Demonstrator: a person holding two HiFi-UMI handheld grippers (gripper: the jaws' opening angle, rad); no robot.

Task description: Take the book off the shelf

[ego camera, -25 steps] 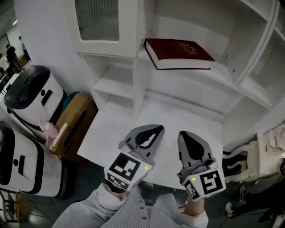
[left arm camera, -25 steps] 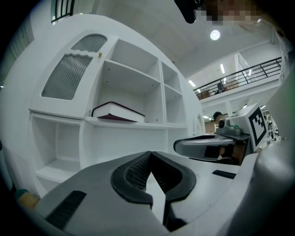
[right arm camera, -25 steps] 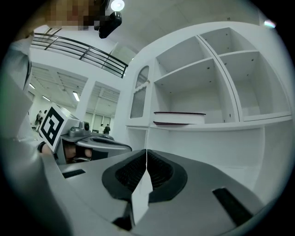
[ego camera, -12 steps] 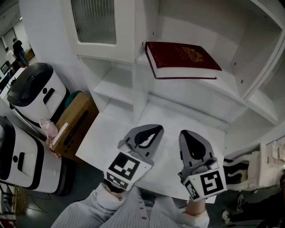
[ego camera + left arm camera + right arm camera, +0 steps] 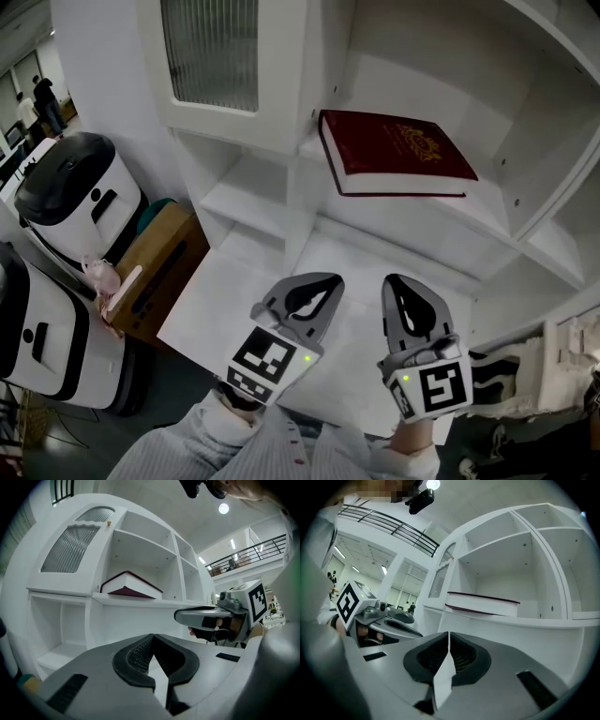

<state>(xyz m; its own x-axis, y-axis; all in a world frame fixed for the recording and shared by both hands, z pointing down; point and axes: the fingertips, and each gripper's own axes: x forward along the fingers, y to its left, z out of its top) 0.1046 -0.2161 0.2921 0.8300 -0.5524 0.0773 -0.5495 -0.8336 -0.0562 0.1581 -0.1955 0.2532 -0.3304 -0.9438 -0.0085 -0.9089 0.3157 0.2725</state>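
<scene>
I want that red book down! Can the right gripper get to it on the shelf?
Probably yes. The red book lies alone on the open shelf, with nothing between it and the right gripper. Its jaws are shut, so they'd need opening first.

**Two white machines (image 5: 70, 211) beside a brown box (image 5: 155, 262)**
A pink object (image 5: 98, 274) lies between them; a ribbed glass door (image 5: 211, 52) hangs above, and two people (image 5: 44, 97) stand far off.

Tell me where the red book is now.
In the head view, the book lies flat on the white shelf, upper centre, just right of the ribbed-glass door.
</scene>
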